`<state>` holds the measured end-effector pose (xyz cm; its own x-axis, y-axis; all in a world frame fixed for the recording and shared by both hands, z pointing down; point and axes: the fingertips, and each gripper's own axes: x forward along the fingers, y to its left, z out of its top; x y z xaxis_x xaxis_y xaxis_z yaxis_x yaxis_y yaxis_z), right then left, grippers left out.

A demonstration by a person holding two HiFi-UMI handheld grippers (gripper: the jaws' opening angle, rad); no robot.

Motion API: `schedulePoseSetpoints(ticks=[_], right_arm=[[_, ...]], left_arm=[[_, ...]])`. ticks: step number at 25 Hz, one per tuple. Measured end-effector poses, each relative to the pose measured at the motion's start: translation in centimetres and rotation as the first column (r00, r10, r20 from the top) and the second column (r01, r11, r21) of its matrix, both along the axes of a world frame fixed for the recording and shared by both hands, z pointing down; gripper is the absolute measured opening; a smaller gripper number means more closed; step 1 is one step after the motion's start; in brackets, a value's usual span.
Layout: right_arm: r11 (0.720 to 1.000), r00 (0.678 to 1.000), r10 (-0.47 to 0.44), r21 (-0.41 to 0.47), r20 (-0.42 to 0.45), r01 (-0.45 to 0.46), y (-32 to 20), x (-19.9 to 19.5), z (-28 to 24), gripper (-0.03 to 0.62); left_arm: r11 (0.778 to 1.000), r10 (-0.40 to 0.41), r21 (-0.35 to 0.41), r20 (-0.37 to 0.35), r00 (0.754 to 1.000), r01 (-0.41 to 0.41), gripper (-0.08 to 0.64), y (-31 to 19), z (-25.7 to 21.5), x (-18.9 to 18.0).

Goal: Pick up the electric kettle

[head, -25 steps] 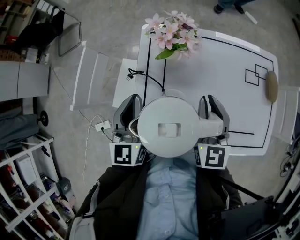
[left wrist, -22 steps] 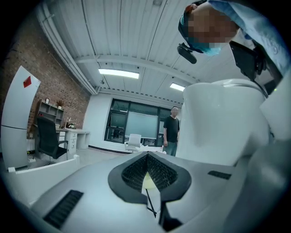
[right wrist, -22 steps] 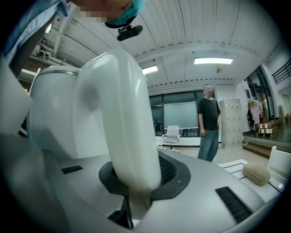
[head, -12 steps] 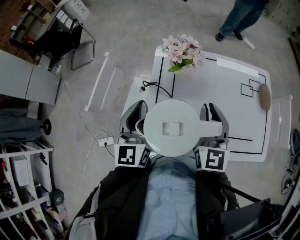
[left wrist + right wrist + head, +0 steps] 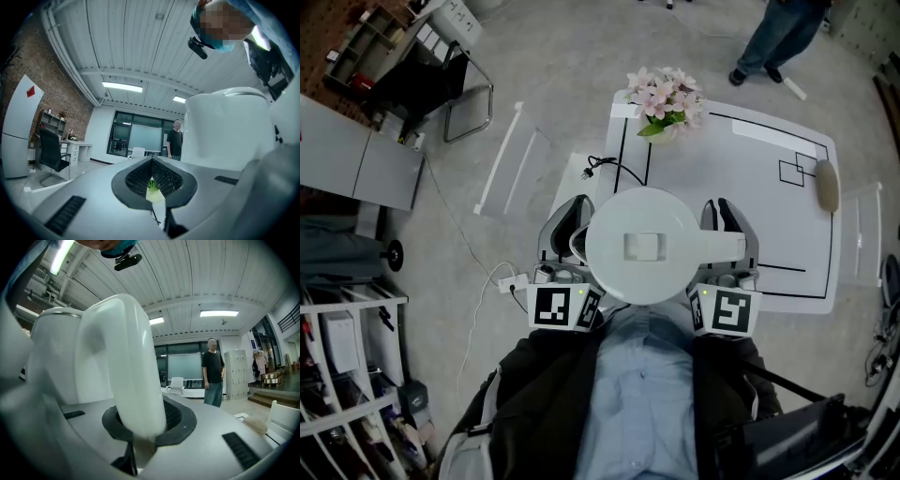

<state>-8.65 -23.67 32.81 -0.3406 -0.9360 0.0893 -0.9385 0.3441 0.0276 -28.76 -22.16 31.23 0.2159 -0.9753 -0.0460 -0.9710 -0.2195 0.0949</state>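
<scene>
The white electric kettle hangs in the air over the near edge of the white table, seen lid-up in the head view. My right gripper is shut on the kettle's handle, which fills the gap between its jaws in the right gripper view. My left gripper sits against the kettle's opposite side, jaws shut with nothing between the pads. In the left gripper view the kettle's body bulges at the right, beside the left gripper.
A vase of pink flowers stands at the table's far left corner, with a black power cord trailing near it. An oval beige object lies at the table's right edge. A person stands beyond the table. A power strip lies on the floor.
Both grippers have risen together with the kettle between them. The table and flowers look smaller and farther below.
</scene>
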Motion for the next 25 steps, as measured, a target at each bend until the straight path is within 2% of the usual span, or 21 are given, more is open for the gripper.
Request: schedulePoseSetpoints(ticks=[25], right_arm=[[1.0, 1.0, -0.014, 0.017, -0.003, 0.014, -0.2, 1.3, -0.3, 0.063]], left_arm=[[1.0, -0.027, 0.006, 0.027, 0.999, 0.026, 0.003, 0.5, -0.4, 1.4]])
